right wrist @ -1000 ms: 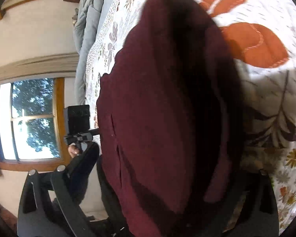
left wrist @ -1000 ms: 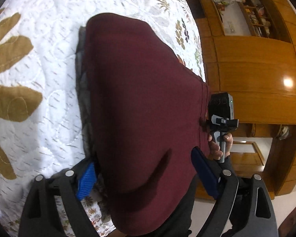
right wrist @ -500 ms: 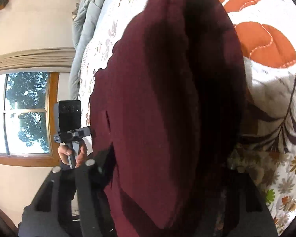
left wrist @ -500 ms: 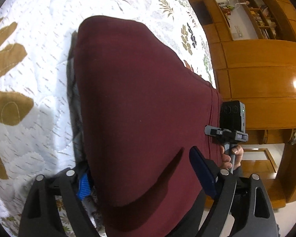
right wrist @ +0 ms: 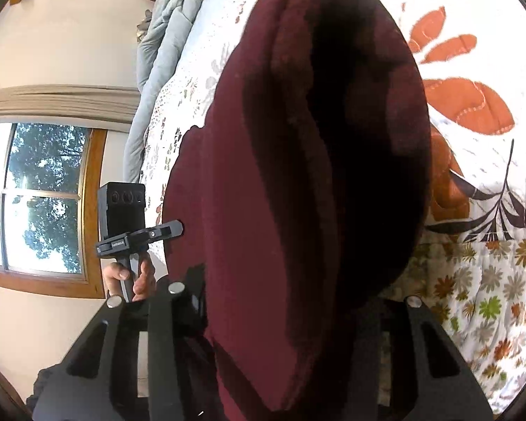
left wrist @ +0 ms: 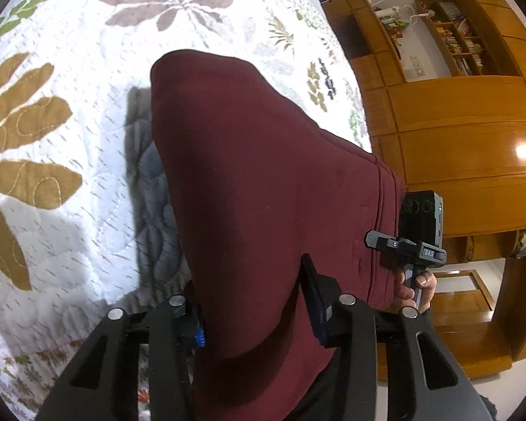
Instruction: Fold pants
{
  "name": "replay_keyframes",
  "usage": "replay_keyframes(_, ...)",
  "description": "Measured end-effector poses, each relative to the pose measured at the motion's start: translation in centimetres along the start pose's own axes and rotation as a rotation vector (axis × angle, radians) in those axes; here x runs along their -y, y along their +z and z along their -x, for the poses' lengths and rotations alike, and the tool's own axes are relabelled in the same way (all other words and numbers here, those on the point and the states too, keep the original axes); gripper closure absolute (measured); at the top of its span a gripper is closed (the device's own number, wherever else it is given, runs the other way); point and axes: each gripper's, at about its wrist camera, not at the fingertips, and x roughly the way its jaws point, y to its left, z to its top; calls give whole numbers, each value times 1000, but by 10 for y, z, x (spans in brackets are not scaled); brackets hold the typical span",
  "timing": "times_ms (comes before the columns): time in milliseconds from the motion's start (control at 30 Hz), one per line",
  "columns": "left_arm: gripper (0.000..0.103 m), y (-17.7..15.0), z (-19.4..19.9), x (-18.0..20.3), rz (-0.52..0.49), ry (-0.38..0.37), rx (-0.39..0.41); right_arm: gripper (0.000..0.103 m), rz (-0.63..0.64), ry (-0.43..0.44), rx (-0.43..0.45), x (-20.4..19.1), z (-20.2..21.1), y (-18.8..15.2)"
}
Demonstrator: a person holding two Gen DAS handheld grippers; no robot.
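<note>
The maroon pants (left wrist: 263, 193) hang in a raised fold above the quilted bed (left wrist: 70, 210), throwing a shadow on it. In the left wrist view my left gripper (left wrist: 259, 319) has the cloth's near edge between its blue pads (left wrist: 199, 333); its jaws are closing and pinch the fabric. In the right wrist view the pants (right wrist: 298, 175) drape over my right gripper (right wrist: 291, 308), whose jaws are also closing on the cloth; its fingertips are mostly hidden under the fabric. Each view shows the other gripper's handle held in a hand, at the waistband side.
The white quilt with leaf and flower prints (right wrist: 480, 140) spreads all round the pants. A wooden wardrobe and shelves (left wrist: 456, 140) stand past the bed edge. A grey blanket (right wrist: 164, 42) lies along the bed's far side, below a window (right wrist: 42, 196).
Both grippers' jaws have narrowed onto the cloth and both have risen. The near part of the pants has lifted off the quilt with them.
</note>
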Motion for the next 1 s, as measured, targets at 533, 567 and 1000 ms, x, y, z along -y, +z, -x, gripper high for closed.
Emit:
replay_keyframes(533,61,39,109,-25,0,45,162,62,160,16,-48,-120,-71,81)
replay_keyframes(567,61,50,120,-32,4,59,176,62,170,16,-55,-128,-83,94)
replay_keyframes(1000,61,147,175,-153,220,128,217,61,155,-10,-142,-171,-234,217)
